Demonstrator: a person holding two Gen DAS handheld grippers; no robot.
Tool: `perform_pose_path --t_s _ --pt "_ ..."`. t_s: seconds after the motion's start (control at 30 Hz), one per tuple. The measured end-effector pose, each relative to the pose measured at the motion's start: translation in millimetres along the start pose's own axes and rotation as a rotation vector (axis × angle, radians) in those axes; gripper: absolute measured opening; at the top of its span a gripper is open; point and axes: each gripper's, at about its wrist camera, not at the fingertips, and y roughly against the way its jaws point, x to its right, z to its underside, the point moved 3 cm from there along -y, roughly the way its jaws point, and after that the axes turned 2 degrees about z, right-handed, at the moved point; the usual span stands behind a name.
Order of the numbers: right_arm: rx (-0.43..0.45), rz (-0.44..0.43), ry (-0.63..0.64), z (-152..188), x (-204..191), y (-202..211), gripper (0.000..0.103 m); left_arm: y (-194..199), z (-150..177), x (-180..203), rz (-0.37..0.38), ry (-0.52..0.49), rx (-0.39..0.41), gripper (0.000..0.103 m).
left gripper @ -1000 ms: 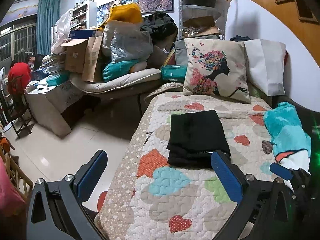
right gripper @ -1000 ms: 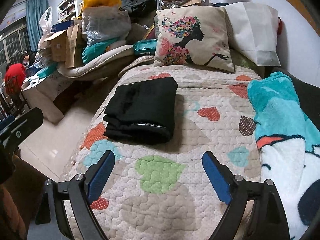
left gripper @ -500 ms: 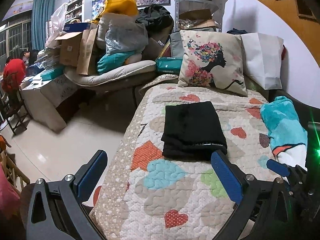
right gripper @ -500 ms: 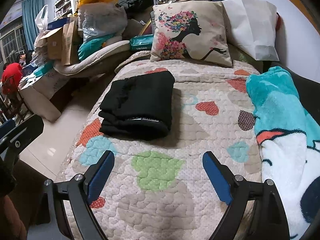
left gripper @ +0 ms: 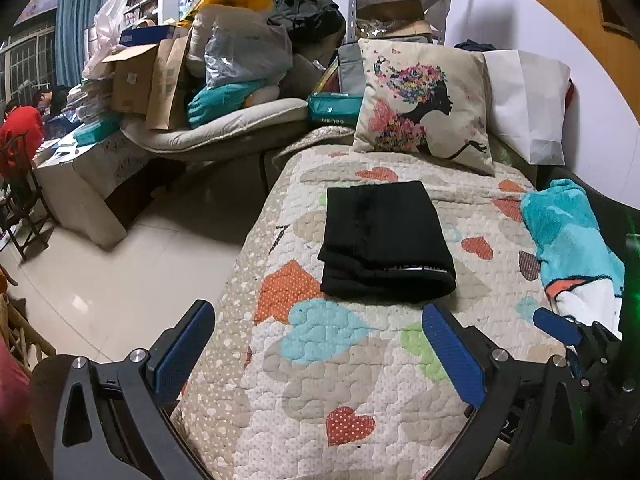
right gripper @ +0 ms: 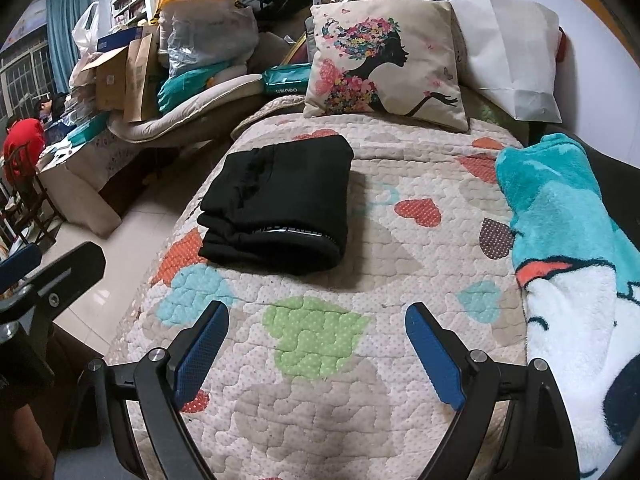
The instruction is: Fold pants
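Black pants (left gripper: 386, 242) folded into a compact rectangle, flat on heart-patterned quilt (left gripper: 320, 380) of bed, toward 12 o'clock of both claws. Left claw (left gripper: 318, 354) spread wide, empty, hovering above quilt, well short of pants. Right claw (right gripper: 316, 354) likewise wide open, empty. Printed cushion (right gripper: 384, 66) beyond pants at 12 o'clock. Teal-and-white fleece blanket (right gripper: 560, 240) at 3 o'clock, apart from pants.
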Motion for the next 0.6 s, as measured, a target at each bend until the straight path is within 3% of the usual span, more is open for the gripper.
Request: perform_pose_path --t_s 0.6 --pt "-0.018 0.004 0.018 1.9 -1.6 -5.6 0.094 -14.0 6.9 -5.5 0.013 0.023 -0.054 0.103"
